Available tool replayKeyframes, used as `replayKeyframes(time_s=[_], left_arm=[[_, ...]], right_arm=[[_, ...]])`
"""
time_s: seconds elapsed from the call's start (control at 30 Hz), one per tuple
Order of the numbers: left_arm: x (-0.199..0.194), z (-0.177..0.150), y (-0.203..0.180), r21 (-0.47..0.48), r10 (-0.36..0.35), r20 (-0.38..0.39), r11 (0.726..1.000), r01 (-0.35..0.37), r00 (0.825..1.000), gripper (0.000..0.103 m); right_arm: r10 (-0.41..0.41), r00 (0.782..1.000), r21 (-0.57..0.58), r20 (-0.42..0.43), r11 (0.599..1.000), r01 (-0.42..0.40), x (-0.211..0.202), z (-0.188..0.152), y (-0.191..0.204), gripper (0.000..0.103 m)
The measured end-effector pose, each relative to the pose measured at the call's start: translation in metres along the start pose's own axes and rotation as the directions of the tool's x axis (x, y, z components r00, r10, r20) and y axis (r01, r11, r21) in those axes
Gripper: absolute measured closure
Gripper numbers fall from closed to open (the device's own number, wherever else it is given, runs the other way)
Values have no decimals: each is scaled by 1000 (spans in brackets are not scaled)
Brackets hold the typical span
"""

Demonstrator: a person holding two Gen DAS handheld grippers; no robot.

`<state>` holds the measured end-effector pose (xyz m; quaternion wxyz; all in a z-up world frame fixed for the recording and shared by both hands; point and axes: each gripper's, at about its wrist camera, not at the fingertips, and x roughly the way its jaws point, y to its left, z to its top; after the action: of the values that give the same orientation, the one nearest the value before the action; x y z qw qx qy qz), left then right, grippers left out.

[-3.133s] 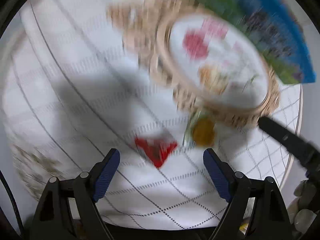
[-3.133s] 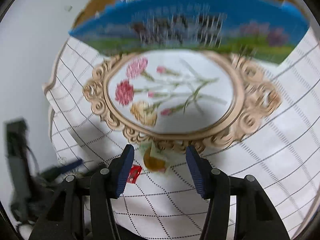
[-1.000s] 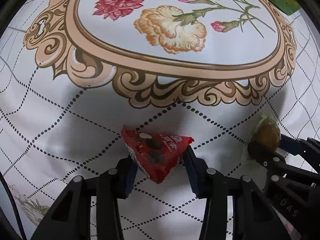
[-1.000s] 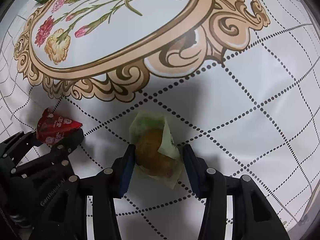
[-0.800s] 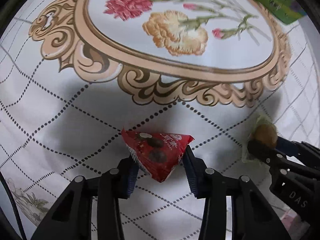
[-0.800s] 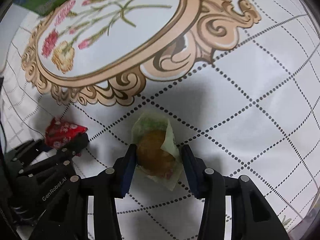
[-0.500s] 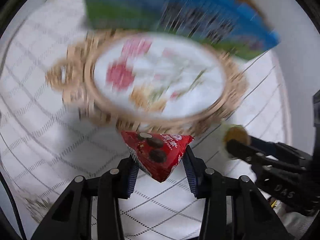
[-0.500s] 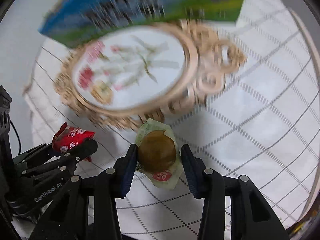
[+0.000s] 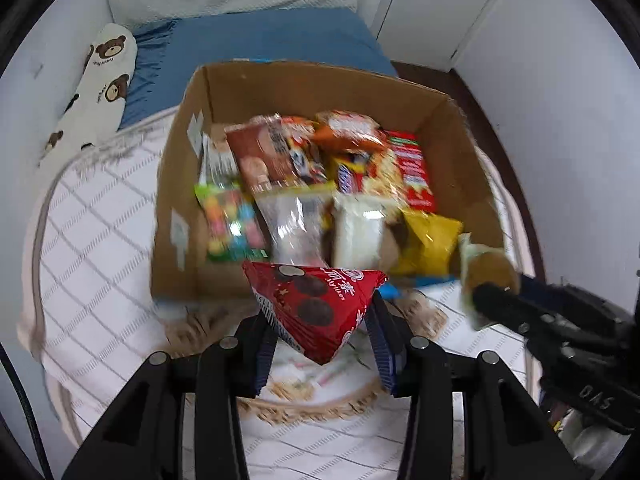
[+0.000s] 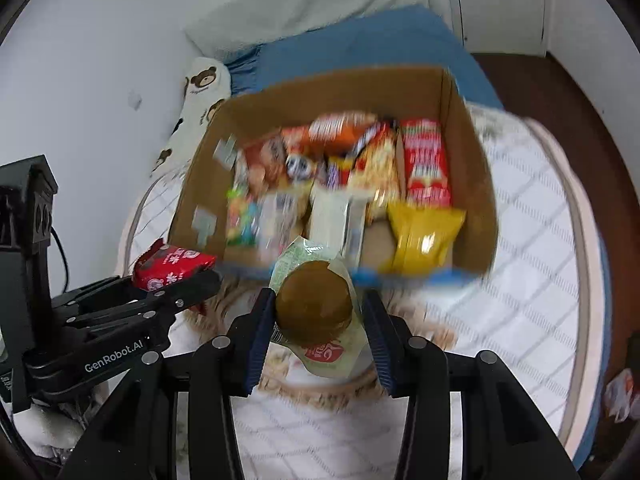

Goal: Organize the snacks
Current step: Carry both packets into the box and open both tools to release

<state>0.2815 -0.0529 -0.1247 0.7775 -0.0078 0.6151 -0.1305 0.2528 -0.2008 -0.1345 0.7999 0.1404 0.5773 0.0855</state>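
White cloth with a grey grid point(image 9: 100, 216) covers the table, and an open cardboard box point(image 9: 188, 184) stands on it, already filled with many snack bags. Both pictures are a little blurred.

The red triangle packet point(image 9: 320, 308) with dark cookies printed on it is clenched between the two blue pads of the left gripper point(image 9: 322, 334), and it is held in the air in front of the near wall of the box. In the right wrist view the same packet point(image 10: 172, 266) shows at the left, at the tip of the left gripper point(image 10: 178, 284).

The right gripper point(image 10: 318, 328) is closed on a round brown pastry in a pale green wrapper point(image 10: 316, 308), also lifted, just before the near edge of the box point(image 10: 474, 184). In the left wrist view this pastry point(image 9: 490, 270) is at the right, at the tip of the right gripper point(image 9: 494, 298).

Inside the box a yellow bag point(image 9: 430, 240) lies at the near right, a bag of coloured candy point(image 9: 230, 222) at the near left, and a red box point(image 9: 412, 168) by the right wall.

Behind the box there is a bed with a blue sheet point(image 9: 256, 36), and a white pillow with brown bears point(image 9: 96, 84) lies against the wall at the left.
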Motion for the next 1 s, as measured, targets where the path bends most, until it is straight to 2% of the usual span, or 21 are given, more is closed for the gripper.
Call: replayKeyframes(time_s=[0.07, 0.23, 0.33, 0.5, 0.53, 0.6, 0.63, 0.83, 1.0], left_arm=[[14, 22, 8, 5, 36, -29, 999, -36, 999, 64], [59, 44, 35, -19, 82, -120, 996, -85, 989, 64], [84, 47, 49, -42, 86, -175, 995, -95, 981, 64], [103, 44, 61, -69, 79, -221, 993, -96, 972, 61], [105, 43, 64, -84, 82, -228, 991, -104, 970, 61], [111, 42, 68, -99, 74, -248, 990, -101, 966, 57], [114, 41, 68, -96, 67, -260, 991, -94, 963, 52], [115, 39, 55, -66, 65, -245, 994, -84, 967, 29], [105, 41, 49, -45, 114, -196, 991, -125, 974, 26]], right_arm=[[-22, 1000, -7, -20, 1000, 22, 16, 20, -2, 56], [-62, 994, -4, -88, 998, 62, 55, 48, -10, 56], [-75, 988, 5, -134, 997, 77, 76, 52, -16, 56], [-88, 971, 18, -223, 995, 94, 103, 47, -27, 54], [-87, 964, 28, -251, 995, 97, 109, 46, -29, 52], [-100, 958, 30, -267, 993, 112, 114, 45, -32, 29], [-108, 958, 29, -265, 992, 119, 115, 45, -32, 14], [-162, 954, 16, -254, 985, 171, 112, 48, -34, 6], [-204, 952, 8, -229, 977, 211, 105, 47, -38, 6]])
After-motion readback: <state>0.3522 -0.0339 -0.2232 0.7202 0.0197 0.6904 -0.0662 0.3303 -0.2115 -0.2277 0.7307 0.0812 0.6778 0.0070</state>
